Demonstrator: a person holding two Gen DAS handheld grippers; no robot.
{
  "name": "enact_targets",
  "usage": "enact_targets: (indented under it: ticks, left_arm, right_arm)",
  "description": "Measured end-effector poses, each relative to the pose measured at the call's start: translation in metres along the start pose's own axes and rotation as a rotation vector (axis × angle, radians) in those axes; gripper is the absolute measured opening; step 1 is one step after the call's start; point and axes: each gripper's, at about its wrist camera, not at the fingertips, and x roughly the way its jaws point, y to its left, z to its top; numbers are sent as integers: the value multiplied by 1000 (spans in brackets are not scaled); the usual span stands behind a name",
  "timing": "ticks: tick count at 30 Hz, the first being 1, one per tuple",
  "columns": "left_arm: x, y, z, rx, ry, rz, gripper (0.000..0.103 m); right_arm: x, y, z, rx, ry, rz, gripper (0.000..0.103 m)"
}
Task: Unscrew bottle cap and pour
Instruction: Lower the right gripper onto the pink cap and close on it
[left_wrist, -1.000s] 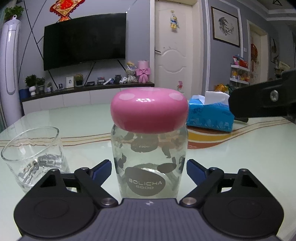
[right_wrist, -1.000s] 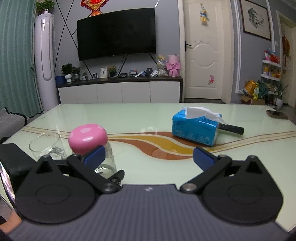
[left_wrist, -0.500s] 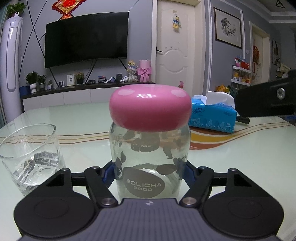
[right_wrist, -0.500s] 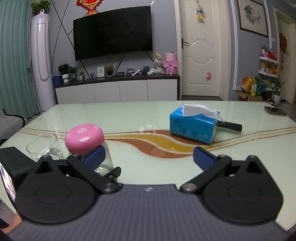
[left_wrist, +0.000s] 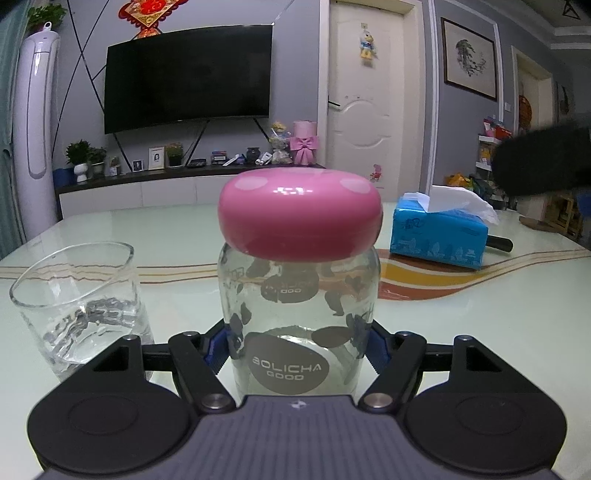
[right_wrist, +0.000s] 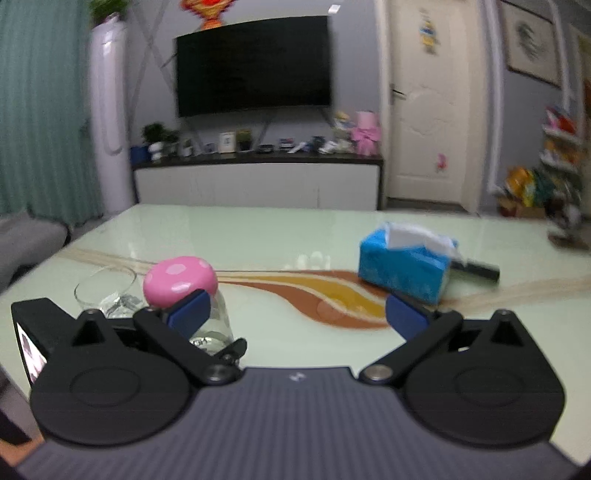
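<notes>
A clear glass bottle (left_wrist: 299, 317) with a round pink cap (left_wrist: 300, 218) stands upright on the table. My left gripper (left_wrist: 298, 347) is shut on the bottle's lower body, its blue pads pressed to both sides. A clear drinking glass (left_wrist: 81, 306) with a little water stands just left of the bottle. In the right wrist view the bottle (right_wrist: 214, 325), its pink cap (right_wrist: 180, 280) and the glass (right_wrist: 105, 291) sit at the lower left. My right gripper (right_wrist: 295, 314) is open and empty, to the right of the bottle and above the table.
A blue tissue box (left_wrist: 439, 232) lies at the back right, also in the right wrist view (right_wrist: 404, 266), with a dark remote (right_wrist: 476, 269) behind it. The pale green glass table (right_wrist: 280, 240) has a brown and yellow wave pattern.
My left gripper has closed from open onto the bottle's body. My right gripper has shifted and its view is blurred by motion.
</notes>
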Motion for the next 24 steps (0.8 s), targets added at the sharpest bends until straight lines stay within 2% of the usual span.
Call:
enact_targets:
  ticks: [4,7,8,10,15,19,24]
  left_arm:
    - [3,1,2,-5,0,5,73]
    - [3,3,2,-7,-1,4,73]
    - [3,3,2,-8,-2,3,73]
    - [3,5,1,-11,-4,2,73]
    - [3,5,1,-9,-4,2,73]
    - [3,5,1,-3,-4,1,73]
    - [2,5,0,-4,-4,1,73]
  right_arm:
    - [8,4,41,-200,77,161,103]
    - [26,17,72,-353,216,320,103]
    - [30,22,75,-391,240,341,103]
    - [46,40,86,-554,319,415,103]
    - [65,71,92,-799,434,601,94]
    - [84,86,88,-924,541,666,86]
    - [101,95,98,-992,584,692,84]
